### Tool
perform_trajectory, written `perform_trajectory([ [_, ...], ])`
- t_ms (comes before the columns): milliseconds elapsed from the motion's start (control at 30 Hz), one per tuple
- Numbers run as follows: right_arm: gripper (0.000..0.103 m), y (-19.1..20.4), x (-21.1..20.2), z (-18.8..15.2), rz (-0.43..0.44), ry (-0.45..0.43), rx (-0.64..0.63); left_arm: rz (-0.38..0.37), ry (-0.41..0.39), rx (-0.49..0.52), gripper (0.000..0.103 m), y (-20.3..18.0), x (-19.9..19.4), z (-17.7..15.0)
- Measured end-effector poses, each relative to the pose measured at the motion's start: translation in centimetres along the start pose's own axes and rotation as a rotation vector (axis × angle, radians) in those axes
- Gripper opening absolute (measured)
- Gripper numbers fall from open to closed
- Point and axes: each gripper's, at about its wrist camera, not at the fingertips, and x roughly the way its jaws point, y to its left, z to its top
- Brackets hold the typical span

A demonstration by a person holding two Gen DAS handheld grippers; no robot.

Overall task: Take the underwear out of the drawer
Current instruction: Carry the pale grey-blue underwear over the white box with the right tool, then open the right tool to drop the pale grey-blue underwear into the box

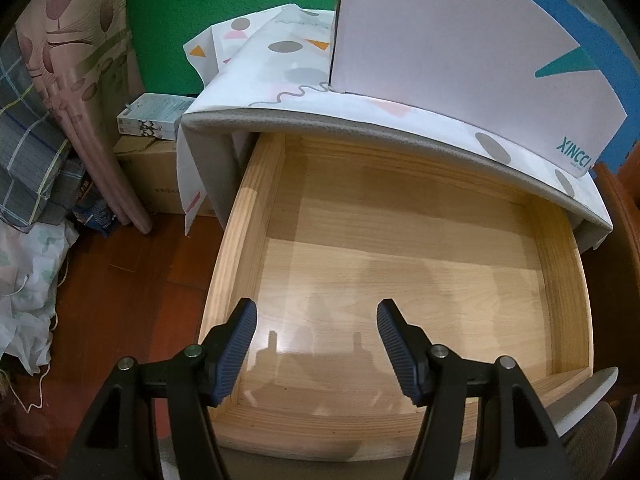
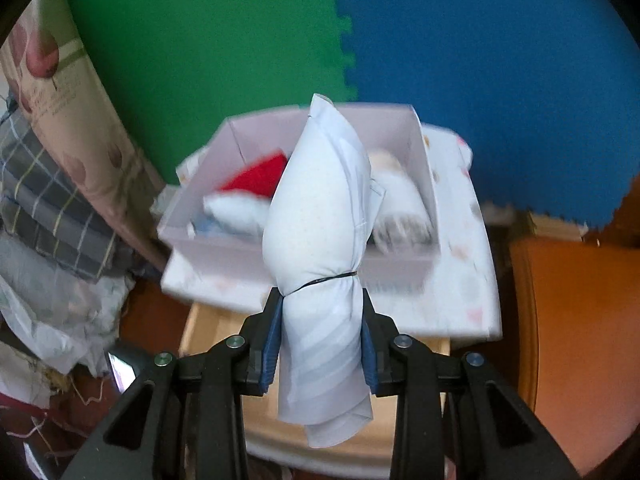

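The light wooden drawer [image 1: 256,216] stands pulled out, and its floor is bare in the left wrist view. My left gripper [image 1: 316,310] hovers open over the drawer's near end with nothing between its fingers. In the right wrist view my right gripper [image 2: 319,312] is shut on a rolled white underwear bundle [image 2: 320,216] tied with a thin dark band. The bundle stands upright between the blue pads, high above the drawer [image 2: 192,330] and in front of a pale box [image 2: 240,248].
A pale box [image 1: 440,40] sits on the cabinet's patterned cloth top [image 1: 360,104]; it holds a red item [image 2: 260,178] and white rolled pieces [image 2: 240,208]. Cardboard boxes [image 1: 152,184], folded fabrics [image 1: 28,152] and bags lie on the floor at left. Orange furniture [image 2: 568,320] stands at right.
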Motion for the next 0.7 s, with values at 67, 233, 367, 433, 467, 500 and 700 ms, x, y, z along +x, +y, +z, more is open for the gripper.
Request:
perform_trajectory([
  [67,0.031,0.8,0.7,2.1,-0.006,-0.009,-0.011,-0.004,-0.002,-0.004,0.064,0.1,0.0,0.0],
  [233,0.031,3.1,3.7,6.2,-0.025,-0.007,-0.02,-0.012,-0.005,-0.014,0.064,0.1,-0.1,0.1],
  [367,0.031,4.3,7.1,8.1,-0.07,0.026,-0.032,-0.013,-0.01,-0.016,0.064,0.0,-0.2,0.0],
  [433,0.031,4.4,8.5,8.4,-0.087,0.045,-0.037,-0.015,-0.012,-0.02,0.064,0.0,-0.2,0.0],
  [467,0.031,4.4,9.6,8.7,-0.097,0.067,-0.039,-0.015,-0.012,-0.023,0.064,0.0,-0.2,-0.1],
  [500,0.031,4.3,10.4,8.8,-0.104,0.081,-0.037,-0.018,-0.012,-0.025,0.064,0.0,-0.3,-0.1],
  [700,0.033,3.9,13.6,8.7,-0.134,0.122,-0.029,-0.026,-0.013,-0.041,0.064,0.5,-0.2,0.1],
])
